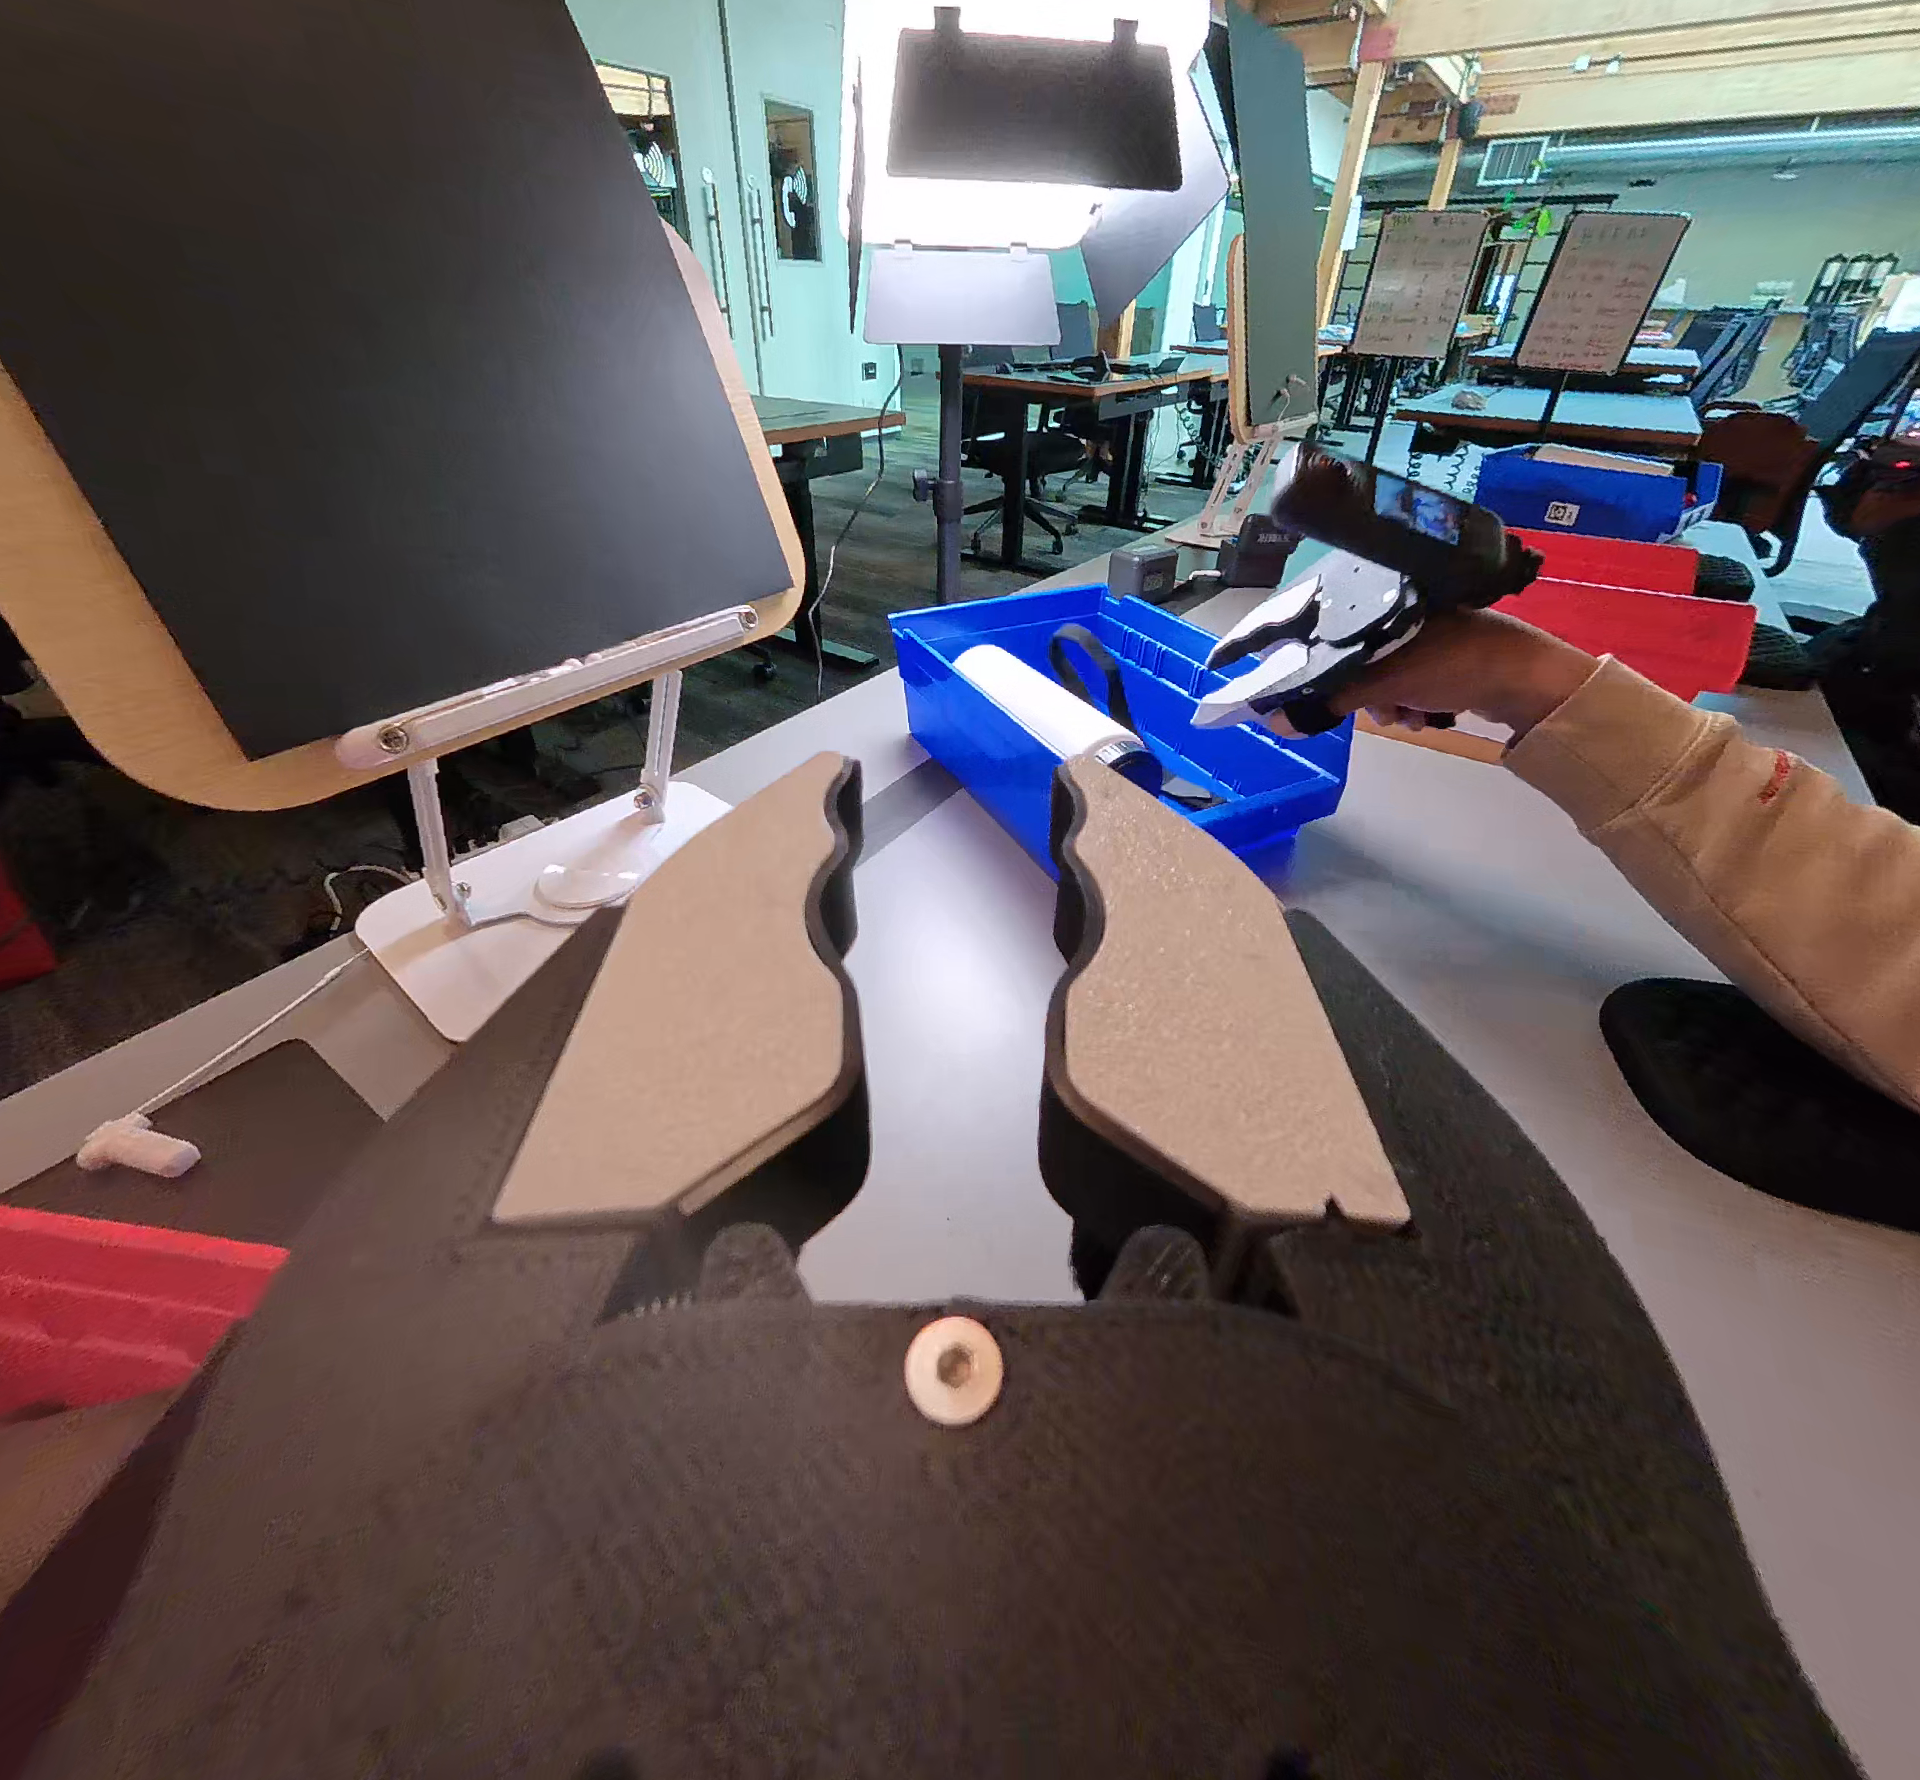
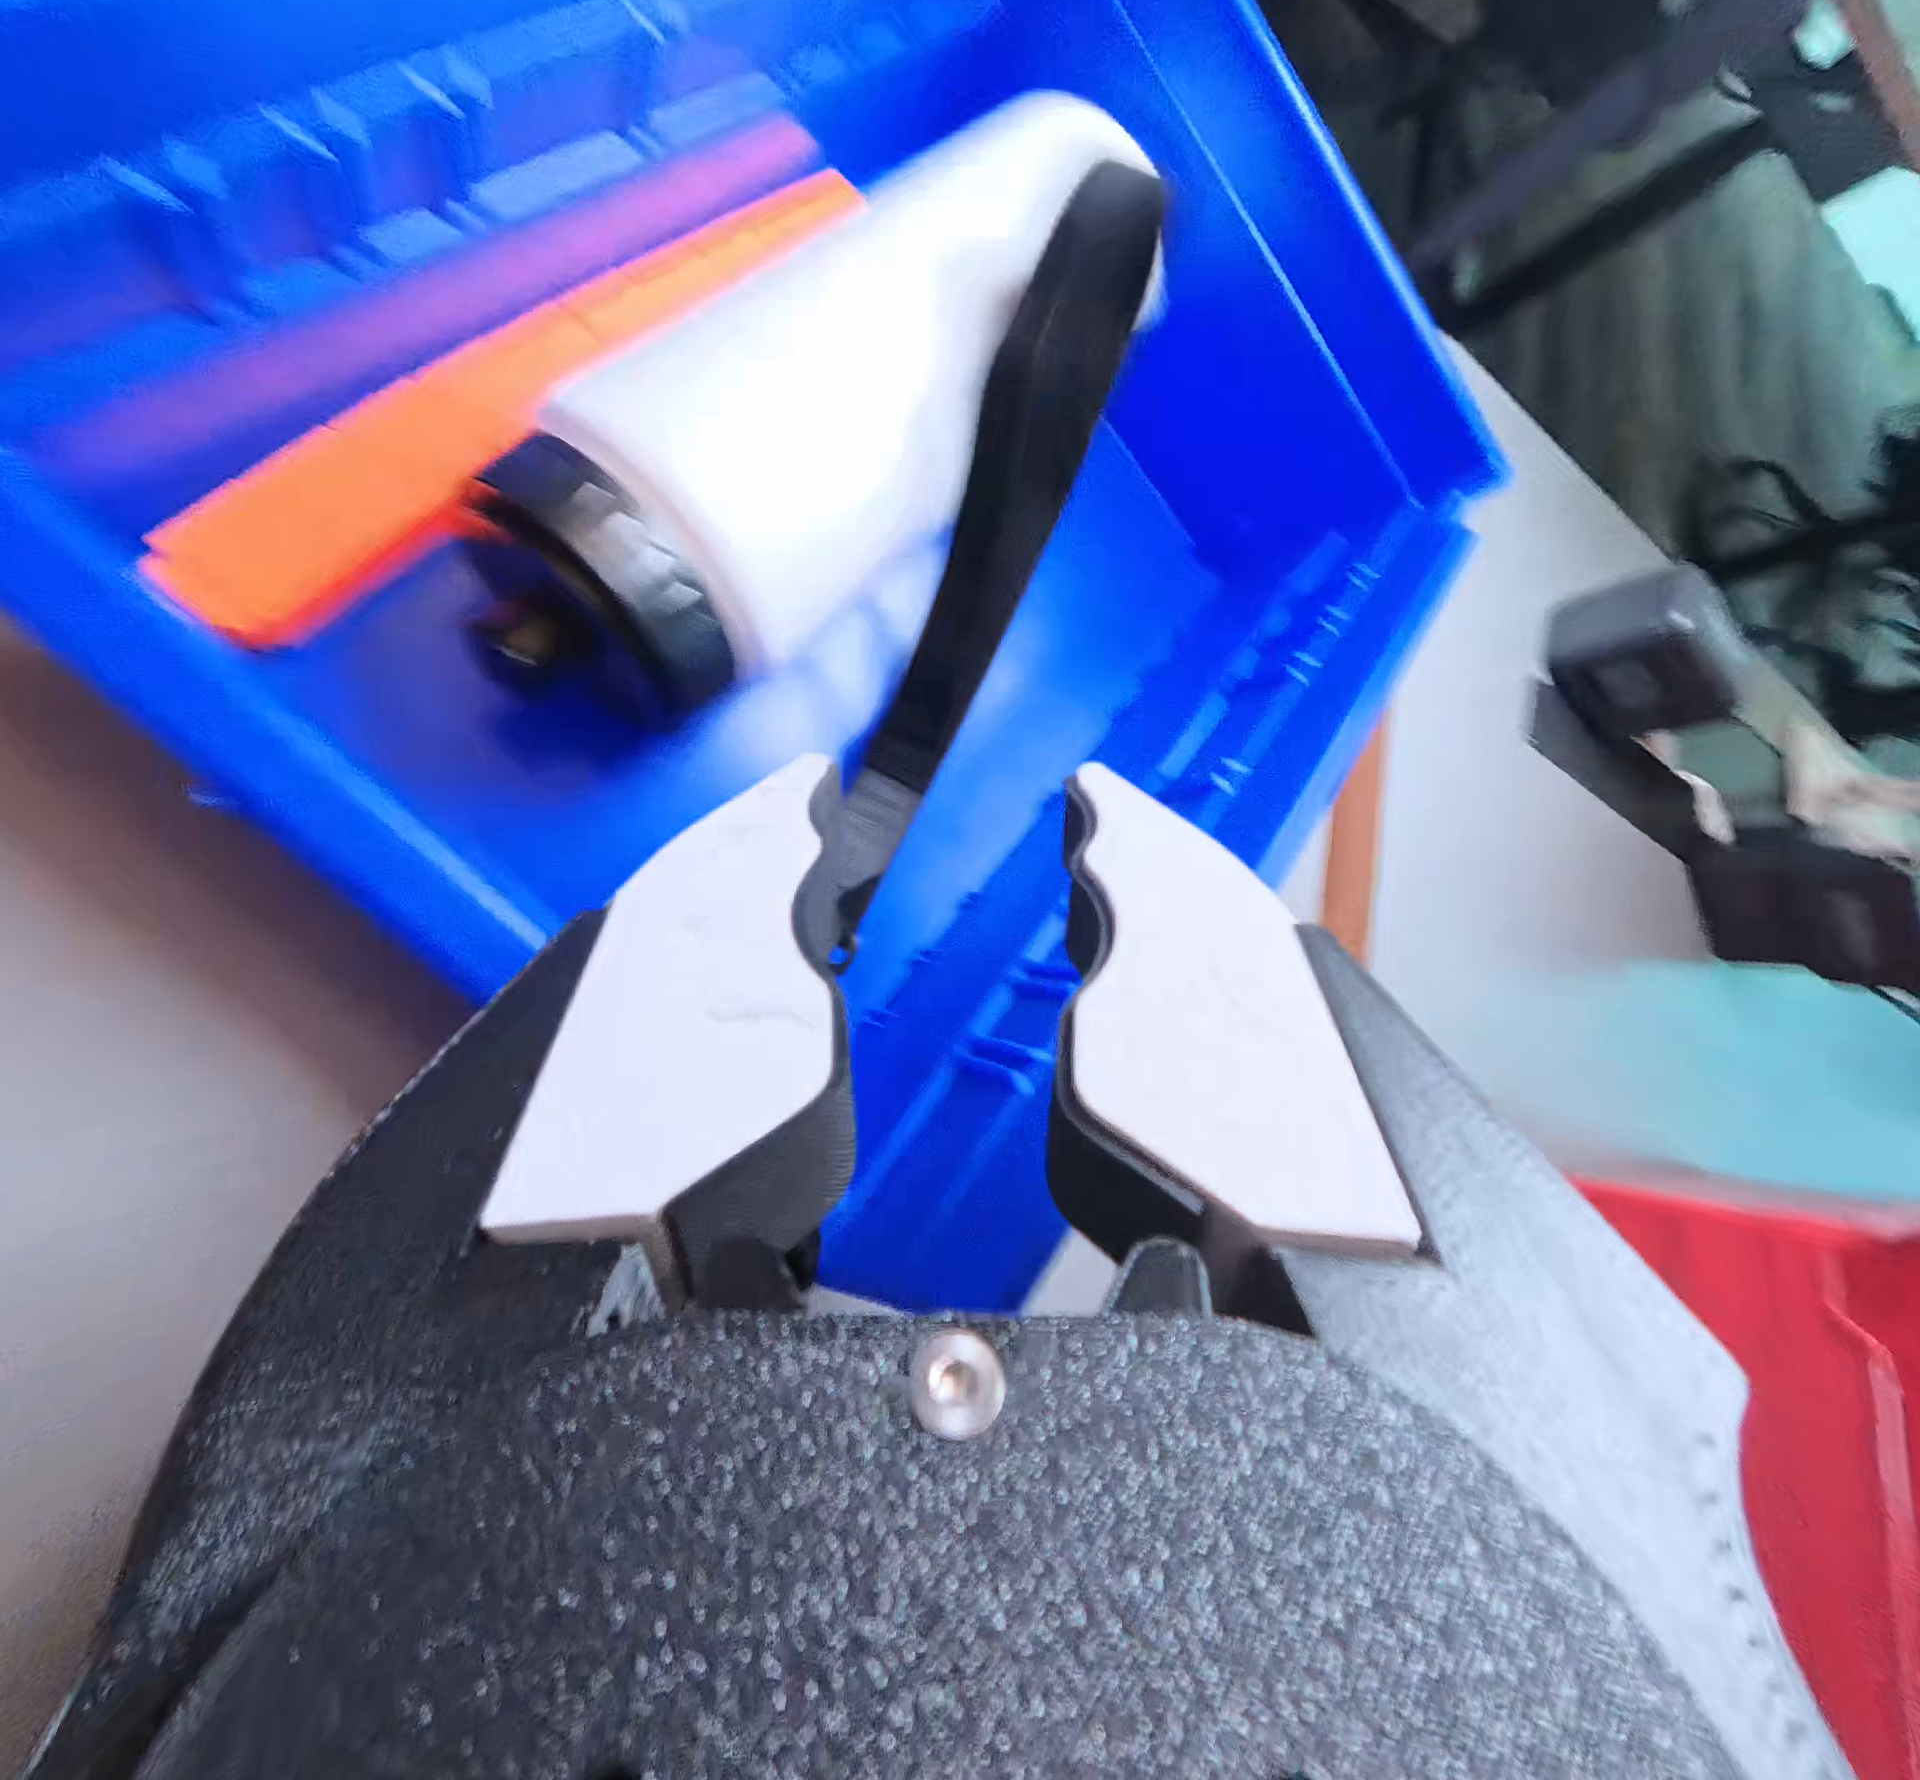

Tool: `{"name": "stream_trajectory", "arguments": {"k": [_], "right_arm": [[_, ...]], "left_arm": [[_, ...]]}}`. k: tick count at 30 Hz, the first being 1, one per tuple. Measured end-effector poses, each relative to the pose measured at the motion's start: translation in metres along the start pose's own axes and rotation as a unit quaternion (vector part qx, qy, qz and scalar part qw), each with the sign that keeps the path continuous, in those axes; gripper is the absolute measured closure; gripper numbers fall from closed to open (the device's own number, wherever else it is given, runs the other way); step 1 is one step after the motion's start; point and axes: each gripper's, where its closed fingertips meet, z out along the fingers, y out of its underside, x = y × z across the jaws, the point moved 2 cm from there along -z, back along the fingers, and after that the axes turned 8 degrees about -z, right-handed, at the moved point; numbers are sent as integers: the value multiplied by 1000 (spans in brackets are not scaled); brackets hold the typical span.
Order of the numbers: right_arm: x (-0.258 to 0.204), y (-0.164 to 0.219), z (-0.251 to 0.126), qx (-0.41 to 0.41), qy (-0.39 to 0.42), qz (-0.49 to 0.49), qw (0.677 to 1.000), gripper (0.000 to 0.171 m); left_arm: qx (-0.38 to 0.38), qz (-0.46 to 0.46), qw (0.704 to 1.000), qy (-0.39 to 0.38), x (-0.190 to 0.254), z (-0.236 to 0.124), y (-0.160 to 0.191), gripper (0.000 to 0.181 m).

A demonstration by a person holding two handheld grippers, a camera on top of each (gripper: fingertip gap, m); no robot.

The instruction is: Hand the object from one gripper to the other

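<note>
A white lint roller [image 1: 1039,696] with a black looped handle [image 1: 1086,665] lies in a blue bin [image 1: 1262,800] on the grey table. In the right wrist view the roller [image 2: 821,390] and its black handle [image 2: 1029,483] are blurred. My right gripper [image 2: 951,816] is open above the bin, its left finger close to the handle's lower end. It also shows in the left wrist view [image 1: 1231,686], held by a hand over the bin's right wall. My left gripper [image 1: 956,795] is open and empty, low over the table just short of the bin.
An orange strip [image 2: 436,463] and a purple strip [image 2: 447,296] lie in the bin. A black board on a white stand [image 1: 447,909] is at left. Red bins [image 1: 1631,618] stand at right, a red one [image 1: 94,1304] at lower left. A studio light [image 1: 1023,120] stands behind. There is about 45 cm between the tips of the two grippers. The roller [image 2: 821,390] lies around 9 cm away from my right fingertips.
</note>
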Motion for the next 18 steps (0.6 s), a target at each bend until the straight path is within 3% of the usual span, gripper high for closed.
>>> {"name": "stream_trajectory", "arguments": {"k": [2,4,12,14,17,18], "right_arm": [[-18,-19,-11,52,-70,22,996,119],[-21,-38,-27,117,-103,50,987,118],[-17,-99,-84,351,-103,100,925,115],[-22,-111,-96,406,-93,112,902,126],[-40,-123,-104,449,-93,98,883,168],[-50,-126,-105,457,-101,85,880,171]], "left_arm": [[-1,-4,1000,0,-2,-1,0,147],[0,-8,1000,1,-3,-2,0,147],[0,11,996,-88,-39,-27,-12,149],[0,14,991,-133,-59,-43,-17,149],[-26,14,979,-202,-92,-67,-15,148],[-40,12,974,-222,-103,-75,-12,147]]}}
